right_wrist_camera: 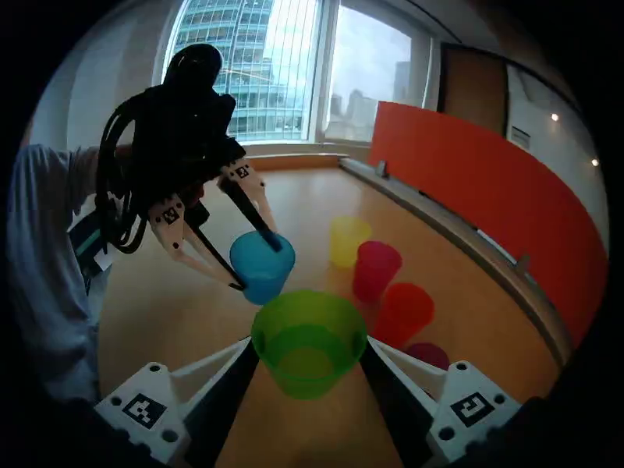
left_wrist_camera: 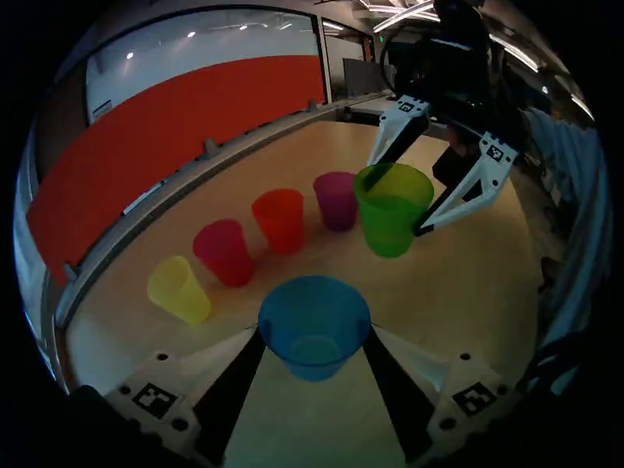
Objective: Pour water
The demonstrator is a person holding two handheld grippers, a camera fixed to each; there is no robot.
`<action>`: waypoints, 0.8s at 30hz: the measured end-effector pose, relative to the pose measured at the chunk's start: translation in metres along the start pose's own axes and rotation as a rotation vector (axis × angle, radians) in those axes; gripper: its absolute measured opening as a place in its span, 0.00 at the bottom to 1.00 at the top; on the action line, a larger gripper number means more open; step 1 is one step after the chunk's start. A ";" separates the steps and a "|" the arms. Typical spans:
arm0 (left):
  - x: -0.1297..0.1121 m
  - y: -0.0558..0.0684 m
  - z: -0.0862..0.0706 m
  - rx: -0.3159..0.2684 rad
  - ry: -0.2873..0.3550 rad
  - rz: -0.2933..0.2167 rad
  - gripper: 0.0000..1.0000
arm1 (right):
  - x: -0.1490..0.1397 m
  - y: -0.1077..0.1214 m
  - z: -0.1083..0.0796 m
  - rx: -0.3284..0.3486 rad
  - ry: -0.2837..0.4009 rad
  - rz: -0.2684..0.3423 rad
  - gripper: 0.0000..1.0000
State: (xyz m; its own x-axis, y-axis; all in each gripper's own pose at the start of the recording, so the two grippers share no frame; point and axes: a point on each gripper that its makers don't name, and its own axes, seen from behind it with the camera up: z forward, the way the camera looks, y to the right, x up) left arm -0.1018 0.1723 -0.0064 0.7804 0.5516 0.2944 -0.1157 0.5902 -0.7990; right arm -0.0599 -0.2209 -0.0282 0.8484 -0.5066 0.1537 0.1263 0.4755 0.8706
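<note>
Held the blue cup clenched in the left gripper at 6 o'clock of the left gripper view. Held the green cup pinched in the right gripper at 1 o'clock, well apart. Could not tell which carried water. Seemed wisest to bring the rims close, keep the receiver level and tip slowly. Counted six cups: one blue, one green, plus one each of yellow, red, orange and purple, ranged on the table from 8 to 12 o'clock. Counted two grippers.
</note>
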 end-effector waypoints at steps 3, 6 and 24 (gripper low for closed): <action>-0.005 0.005 0.007 -0.012 -0.011 0.003 0.86 | -0.007 -0.003 0.004 0.009 -0.013 0.007 0.91; -0.008 0.010 0.012 -0.024 -0.015 0.001 0.86 | -0.013 -0.005 0.008 0.019 -0.024 0.017 0.91; -0.026 0.015 0.023 -0.055 -0.037 -0.036 0.86 | -0.039 -0.005 0.024 0.015 -0.060 0.038 0.91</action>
State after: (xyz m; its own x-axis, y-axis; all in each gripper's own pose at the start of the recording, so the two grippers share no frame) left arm -0.1380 0.1805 -0.0139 0.7599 0.5528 0.3421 -0.0530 0.5772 -0.8149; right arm -0.1058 -0.2207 -0.0273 0.8197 -0.5313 0.2139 0.0867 0.4843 0.8706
